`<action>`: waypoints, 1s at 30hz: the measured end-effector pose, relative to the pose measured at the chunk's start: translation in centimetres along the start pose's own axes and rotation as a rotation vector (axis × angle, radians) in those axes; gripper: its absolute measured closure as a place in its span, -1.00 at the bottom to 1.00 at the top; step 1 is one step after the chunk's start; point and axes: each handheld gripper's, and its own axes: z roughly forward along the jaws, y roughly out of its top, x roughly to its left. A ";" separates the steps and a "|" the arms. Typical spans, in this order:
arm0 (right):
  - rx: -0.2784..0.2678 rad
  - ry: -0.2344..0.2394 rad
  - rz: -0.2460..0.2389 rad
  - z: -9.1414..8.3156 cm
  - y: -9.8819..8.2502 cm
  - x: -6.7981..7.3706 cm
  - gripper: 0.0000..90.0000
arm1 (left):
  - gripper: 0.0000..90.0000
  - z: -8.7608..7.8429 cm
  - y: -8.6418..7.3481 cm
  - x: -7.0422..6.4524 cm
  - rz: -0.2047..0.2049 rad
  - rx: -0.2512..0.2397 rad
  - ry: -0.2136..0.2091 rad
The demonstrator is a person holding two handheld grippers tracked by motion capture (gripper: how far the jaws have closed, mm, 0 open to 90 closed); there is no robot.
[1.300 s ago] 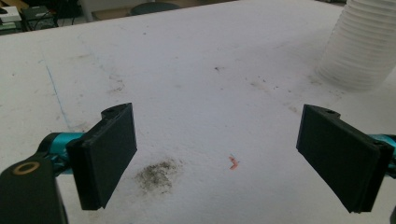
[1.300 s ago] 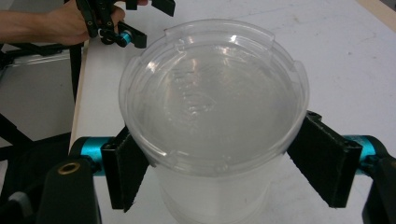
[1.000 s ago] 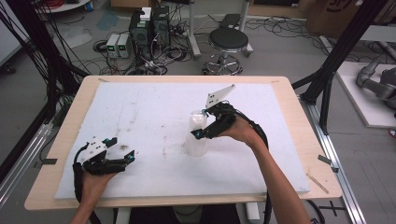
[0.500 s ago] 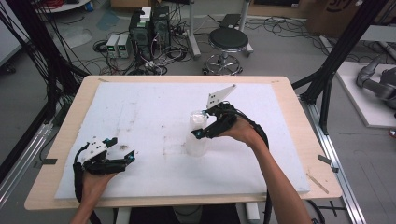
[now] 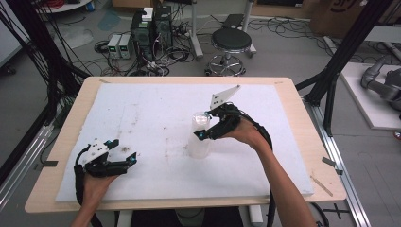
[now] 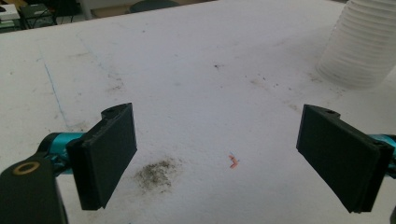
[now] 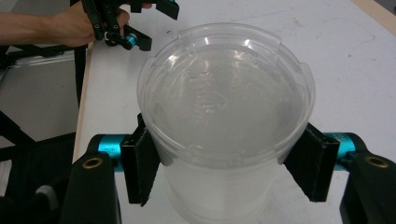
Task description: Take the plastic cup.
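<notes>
**Right fingers on the cup stack**

High view: your right gripper [image 5: 204, 134] has just been closing on the stack of clear cups [image 5: 199, 142], mid-counter [image 5: 142, 109]. Left gripper view: your left gripper [image 6: 224, 154] rests on the counter, fingers apart, empty. Right gripper view: both fingers [image 7: 142, 165] press the top cup under its rim.

From where I stand, no lettering, label or number is legible anywhere. The brown cardboard box [image 5: 347, 9] on the floor beyond the tabletop bears dark marks, too cropped to read.

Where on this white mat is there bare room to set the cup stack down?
The white mat lies bare along its far edge, at its far-left corner, and between the left claw and the cup stack. Crowded: around the stack, where the right claw grips it.
</notes>
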 end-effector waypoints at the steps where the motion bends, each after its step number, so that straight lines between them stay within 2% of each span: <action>1: 0.004 -0.002 -0.001 0.0 0.1 0.0 -0.24 | -0.73 0.0 0.0 0.0 -0.002 0.000 0.000; 15: -0.014 -0.009 -0.007 -0.7 0.7 0.1 -0.21 | -0.73 0.0 0.0 0.0 -0.005 0.000 -0.001; 24: -0.025 -0.024 -0.025 -2.2 2.5 0.3 -0.20 | -0.73 0.0 0.0 0.0 0.000 0.001 -0.002; 30: -0.044 -0.037 -0.031 -3.9 4.2 0.4 -0.19 | -0.73 0.0 0.0 0.0 0.001 0.007 -0.004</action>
